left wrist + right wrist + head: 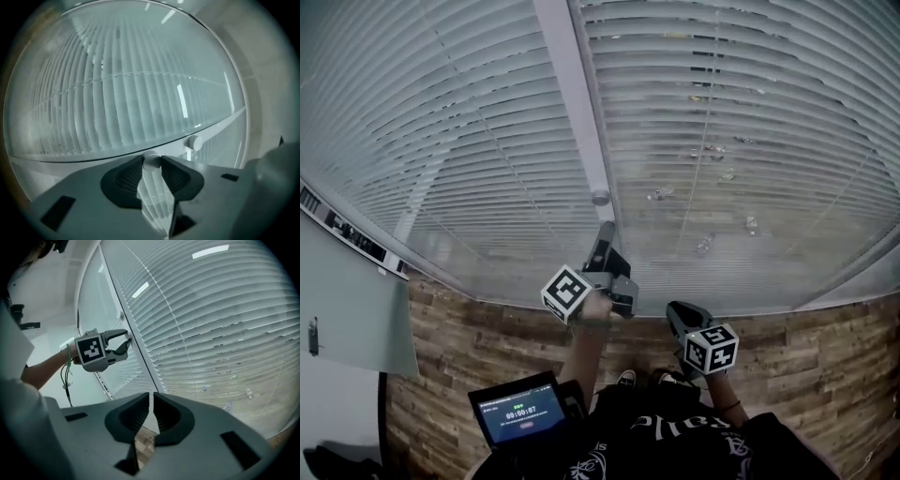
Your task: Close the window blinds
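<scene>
White slatted blinds (pixel 741 141) hang over two panes, with a white upright (pixel 572 84) between them. Their slats stand partly open. A white wand ends in a round knob (pixel 599 197) at the upright's foot. My left gripper (pixel 606 232) reaches up to that spot. In the left gripper view its jaws are shut on a round white wand tip (pixel 151 162), and a second white knob (pixel 194 142) sits on the frame behind. The right gripper view shows the left gripper (pixel 125 340) against the upright. My right gripper (pixel 678 317) hangs lower and to the right, shut (pixel 151 399) with nothing in it.
Wood-plank floor (pixel 469 319) lies below the window. A small screen device (pixel 522 412) is at the person's left side. A pale panel (pixel 347 309) stands at the left. The person's shoes (pixel 626 378) are right under the grippers.
</scene>
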`<state>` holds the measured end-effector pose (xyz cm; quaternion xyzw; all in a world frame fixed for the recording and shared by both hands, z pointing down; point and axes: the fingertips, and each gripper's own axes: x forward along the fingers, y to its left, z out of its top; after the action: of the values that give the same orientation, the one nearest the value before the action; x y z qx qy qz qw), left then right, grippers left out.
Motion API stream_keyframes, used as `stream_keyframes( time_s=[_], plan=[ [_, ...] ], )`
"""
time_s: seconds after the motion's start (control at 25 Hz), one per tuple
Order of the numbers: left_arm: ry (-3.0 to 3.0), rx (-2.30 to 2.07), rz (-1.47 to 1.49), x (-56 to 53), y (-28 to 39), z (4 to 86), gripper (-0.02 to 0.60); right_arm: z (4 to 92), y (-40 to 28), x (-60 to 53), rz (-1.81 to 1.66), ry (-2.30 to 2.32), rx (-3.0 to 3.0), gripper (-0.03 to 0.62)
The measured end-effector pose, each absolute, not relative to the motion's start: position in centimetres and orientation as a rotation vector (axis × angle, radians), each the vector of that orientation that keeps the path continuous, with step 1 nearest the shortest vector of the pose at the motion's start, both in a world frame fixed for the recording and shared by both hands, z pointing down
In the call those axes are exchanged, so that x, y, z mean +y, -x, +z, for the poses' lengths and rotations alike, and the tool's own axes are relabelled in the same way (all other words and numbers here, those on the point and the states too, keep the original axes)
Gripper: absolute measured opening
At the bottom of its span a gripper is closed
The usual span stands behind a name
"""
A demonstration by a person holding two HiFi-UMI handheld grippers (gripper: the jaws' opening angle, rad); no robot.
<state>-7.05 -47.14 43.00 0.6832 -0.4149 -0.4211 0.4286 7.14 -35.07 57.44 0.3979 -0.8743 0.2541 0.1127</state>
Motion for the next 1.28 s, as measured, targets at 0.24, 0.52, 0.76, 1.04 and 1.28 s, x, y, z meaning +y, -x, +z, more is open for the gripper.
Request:
stream_keyframes(
  time_s=[0.24,0.52,0.76,1.04,1.28],
  plan=[
    [-2.338,-1.694,-0.236,-46.3,7.0,43.1,0.127,57.9,-7.1,-34.5,0.757,-1.173,-2.554,0.040],
    [-2.727,-2.161,1.074,-46.4,5.7,43.6,0.127,58.3,-7.4,-34.1,0.765,-1.187,-2.536,0.040],
    [-2.704,-2.135,0.912,-47.2,6.0,43.6,0.127,58.4,-7.7,-34.0,0.771,-1.204,-2.529,0.040],
    [-2.200,-1.630,-0.462,-47.1,7.6,42.5,0.127,58.4,-8.3,-33.8,0.774,-1.226,-2.520,0.040],
    [-1.604,-0.995,-1.077,-47.5,8.1,43.3,0.125,58.6,-8.4,-33.6,0.784,-1.224,-2.520,0.040]
  ],
)
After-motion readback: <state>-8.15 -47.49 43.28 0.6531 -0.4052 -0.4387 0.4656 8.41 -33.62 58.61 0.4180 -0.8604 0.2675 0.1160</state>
